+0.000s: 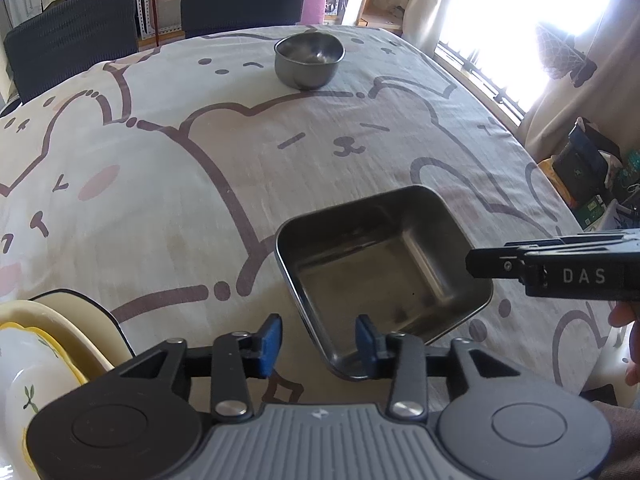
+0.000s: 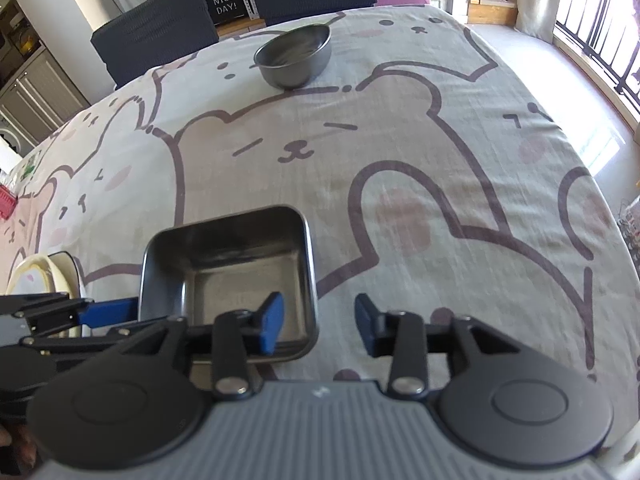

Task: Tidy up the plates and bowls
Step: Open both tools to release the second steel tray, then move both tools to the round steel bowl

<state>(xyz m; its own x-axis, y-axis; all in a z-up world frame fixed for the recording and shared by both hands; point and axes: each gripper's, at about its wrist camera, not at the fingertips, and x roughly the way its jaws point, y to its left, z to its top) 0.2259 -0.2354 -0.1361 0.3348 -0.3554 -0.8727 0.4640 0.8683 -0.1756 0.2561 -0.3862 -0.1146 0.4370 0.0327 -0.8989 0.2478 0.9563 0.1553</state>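
Lower left: ceramic bowls point(image 1: 36, 360) stacked, done. Lower centre: left gripper point(image 1: 319, 342) and right gripper point(image 2: 319, 322) half open, holding nothing, straddling square steel tray point(image 1: 384, 268) corners. Upper centre: round steel bowl point(image 1: 309, 61) w/ no stack yet.

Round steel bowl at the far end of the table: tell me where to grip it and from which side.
Take the round steel bowl by its thin upright rim, probably on the near side, coming down from above with one finger inside and one outside. It stands upright and open on the bear-print tablecloth, and nothing crowds it.
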